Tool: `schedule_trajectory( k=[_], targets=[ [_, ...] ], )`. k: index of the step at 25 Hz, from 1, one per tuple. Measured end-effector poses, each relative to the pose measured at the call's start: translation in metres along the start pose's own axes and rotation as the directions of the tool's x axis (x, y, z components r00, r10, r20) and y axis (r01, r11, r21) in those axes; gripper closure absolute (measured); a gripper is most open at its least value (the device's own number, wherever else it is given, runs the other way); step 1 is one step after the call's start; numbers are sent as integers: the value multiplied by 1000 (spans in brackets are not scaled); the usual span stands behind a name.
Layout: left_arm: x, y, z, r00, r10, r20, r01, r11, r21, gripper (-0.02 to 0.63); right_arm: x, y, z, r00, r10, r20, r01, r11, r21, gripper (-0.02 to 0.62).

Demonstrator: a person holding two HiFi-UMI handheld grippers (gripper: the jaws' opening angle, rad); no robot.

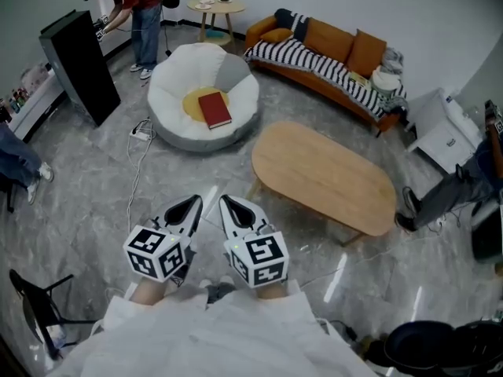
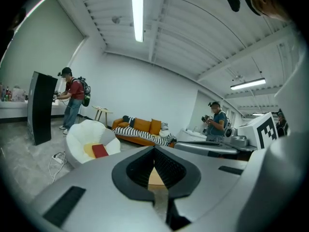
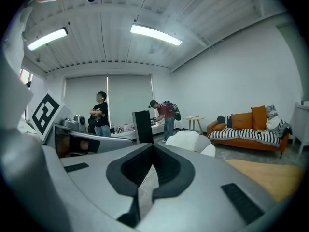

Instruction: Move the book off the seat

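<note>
Closed together, empty: left claw [image 1: 191,203], right claw [image 1: 229,202], side by side, low over grey floor [image 1: 86,187]. Red book [image 1: 214,109] flat on yellow cushion [image 1: 193,101] in white beanbag seat [image 1: 168,85], well apart from both claws.

Your left gripper [image 1: 193,203] and right gripper [image 1: 226,203] sit side by side just ahead of you, well apart from the furniture. Ahead and slightly left, the book [image 1: 214,109] lies on a cushion [image 1: 192,100] in the round seat [image 1: 169,81]. A power strip [image 1: 142,133] is on the floor just left of the seat, and an upright panel [image 1: 80,65] stands further left. A person [image 1: 137,10] stands behind that panel. A small side table [image 1: 215,6] is behind the seat. The coffee table [image 1: 322,175] is to the right of the seat and nearer you, with the sofa [image 1: 330,42] behind it against the far wall. A chair [image 1: 39,305] sits at your near left.
</note>
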State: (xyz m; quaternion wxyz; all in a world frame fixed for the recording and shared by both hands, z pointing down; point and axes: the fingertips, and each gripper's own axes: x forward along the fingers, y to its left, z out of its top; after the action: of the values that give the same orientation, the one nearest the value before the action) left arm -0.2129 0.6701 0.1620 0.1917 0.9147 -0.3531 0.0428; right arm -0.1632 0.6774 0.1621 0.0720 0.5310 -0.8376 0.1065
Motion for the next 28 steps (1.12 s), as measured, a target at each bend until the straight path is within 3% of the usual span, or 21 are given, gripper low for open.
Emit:
schedule_trajectory(
  k=[12,28],
  targets=[
    [26,-12,-11,999,-11,-45,11,1000,0,600,-2,-14,-10,999,47,-18,-46,998,37,583],
    [76,-12,-18,998,43,-51,-44,999,-22,598,17,-62,-12,993,121,-9,-120,990,75,583]
  ],
)
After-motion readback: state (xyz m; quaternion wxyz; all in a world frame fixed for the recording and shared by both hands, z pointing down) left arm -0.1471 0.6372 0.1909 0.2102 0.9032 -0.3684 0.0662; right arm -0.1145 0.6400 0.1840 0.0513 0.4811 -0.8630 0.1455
